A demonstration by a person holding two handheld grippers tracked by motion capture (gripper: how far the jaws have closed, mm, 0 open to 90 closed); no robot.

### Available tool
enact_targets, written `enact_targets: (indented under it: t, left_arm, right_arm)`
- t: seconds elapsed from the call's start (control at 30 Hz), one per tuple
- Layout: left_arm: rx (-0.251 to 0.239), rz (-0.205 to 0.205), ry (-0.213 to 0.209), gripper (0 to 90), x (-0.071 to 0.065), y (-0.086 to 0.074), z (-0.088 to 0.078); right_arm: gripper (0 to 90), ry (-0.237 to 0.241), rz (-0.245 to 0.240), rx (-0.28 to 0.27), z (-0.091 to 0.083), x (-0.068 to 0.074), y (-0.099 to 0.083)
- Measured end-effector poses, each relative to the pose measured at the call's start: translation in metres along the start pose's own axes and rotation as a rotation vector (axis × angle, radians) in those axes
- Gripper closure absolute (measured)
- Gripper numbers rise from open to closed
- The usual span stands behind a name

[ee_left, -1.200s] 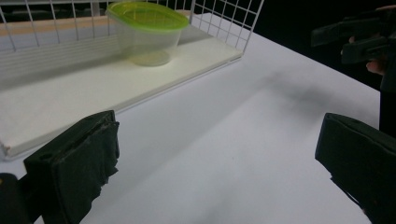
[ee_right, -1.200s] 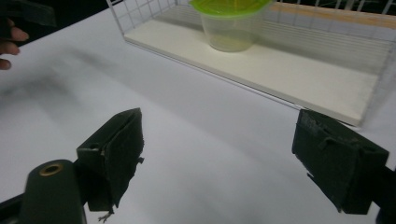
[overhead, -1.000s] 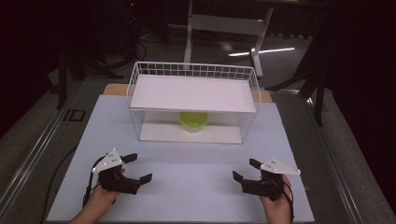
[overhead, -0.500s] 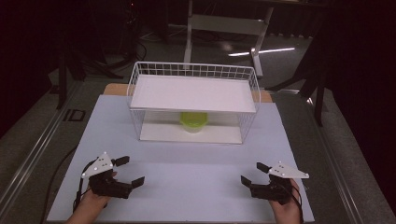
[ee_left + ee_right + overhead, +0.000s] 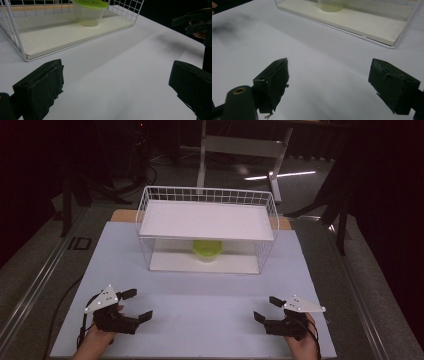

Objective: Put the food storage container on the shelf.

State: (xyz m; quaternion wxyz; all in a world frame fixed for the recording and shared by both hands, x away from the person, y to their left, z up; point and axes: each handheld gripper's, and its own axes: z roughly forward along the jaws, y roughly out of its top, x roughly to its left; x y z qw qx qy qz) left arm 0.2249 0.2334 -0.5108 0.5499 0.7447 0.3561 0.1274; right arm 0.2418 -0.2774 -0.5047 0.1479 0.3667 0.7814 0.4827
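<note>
Left hand-held gripper (image 5: 134, 305) at lower left of high view, jaws spread wide, nothing between, low over worktop (image 5: 200, 295). Grey plate on top, cable trailing toward bottom edge. Hand (image 5: 95, 342) behind it, coming in from bottom.

Right hand-held gripper (image 5: 266, 308) at lower right, also released, jaws apart & empty, pointing toward frame centre. Hand (image 5: 302, 345) gripping it from bottom edge.

White wire rack (image 5: 207, 227) at centre of frame, well apart from both grippers. Flat white shelf across top, pale base board below. Tub (image 5: 207, 250) w/ lime-green lid on base board, under shelf, roughly mid-rack, upright. In left gripper view, tub (image 5: 88, 12) at top centre, translucent body, lid tilted slightly or seated unevenly: cannot tell which. In right gripper view, lower part of tub (image 5: 331, 5) at top edge.

Front of rack open toward grippers; wire sides & back closed. Shelf covering tub from above.

Worktop white, bare between grippers & rack. Wooden edge peeking out behind rack at both upper corners. Dark floor beyond, w/ stand legs at top of frame.
</note>
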Motion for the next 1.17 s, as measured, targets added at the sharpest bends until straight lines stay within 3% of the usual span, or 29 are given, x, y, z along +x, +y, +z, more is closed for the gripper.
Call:
enact_targets:
  t: [0.13,0.33,0.87,1.17]
  left_arm:
    - [-0.009,-0.007,-0.008,0.5,-0.001,-0.002,0.0]
    - [0.009,0.026,0.004,0.5,-0.004,-0.004,0.002]
    - [-0.023,0.011,0.008,0.5,-0.003,-0.004,-0.001]
    - [-0.03,0.018,0.003,0.5,-0.004,-0.003,-0.002]
  right_arm:
    - [16.4,0.008,-0.02,0.018,0.007,0.003,-0.002]
    - [16.5,0.001,-0.059,0.024,0.011,0.008,-0.002]
    - [16.4,-0.055,-0.044,-0.027,-0.001,-0.002,-0.001]
    - [16.4,-0.044,-0.03,0.004,0.006,-0.003,-0.004]
